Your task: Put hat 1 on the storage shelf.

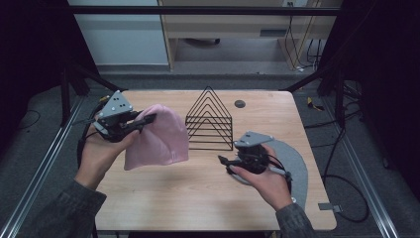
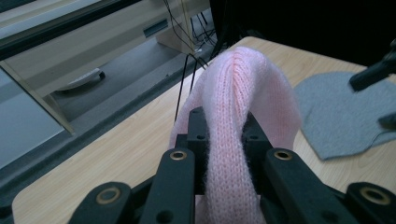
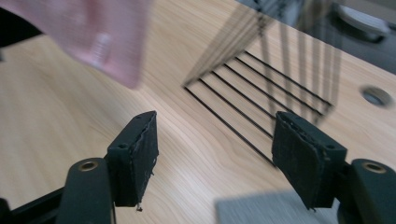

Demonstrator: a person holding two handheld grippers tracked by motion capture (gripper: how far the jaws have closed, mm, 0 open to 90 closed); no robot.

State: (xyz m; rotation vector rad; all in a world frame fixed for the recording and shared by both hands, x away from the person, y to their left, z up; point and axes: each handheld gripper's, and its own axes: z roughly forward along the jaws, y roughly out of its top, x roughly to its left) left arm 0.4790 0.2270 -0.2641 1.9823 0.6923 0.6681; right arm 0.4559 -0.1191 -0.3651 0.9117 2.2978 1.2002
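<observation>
A pink knitted hat (image 1: 158,136) hangs lifted over the left part of the wooden table (image 1: 198,198). My left gripper (image 1: 146,120) is shut on its edge; in the left gripper view the pink knit (image 2: 233,135) is pinched between the two black jaws. My right gripper (image 1: 224,161) stands open low over the table, right of the hat, with nothing between its pads (image 3: 137,154). A grey hat (image 1: 294,163) lies flat under and behind the right hand, and it is seen again as grey cloth (image 2: 336,112) in the left gripper view.
A black wire rack (image 1: 210,121) with triangular loops stands at the table's middle back, its base wires (image 3: 243,102) just ahead of my right gripper. A round cable hole (image 1: 239,103) is behind it. Metal frame rails run along both table sides.
</observation>
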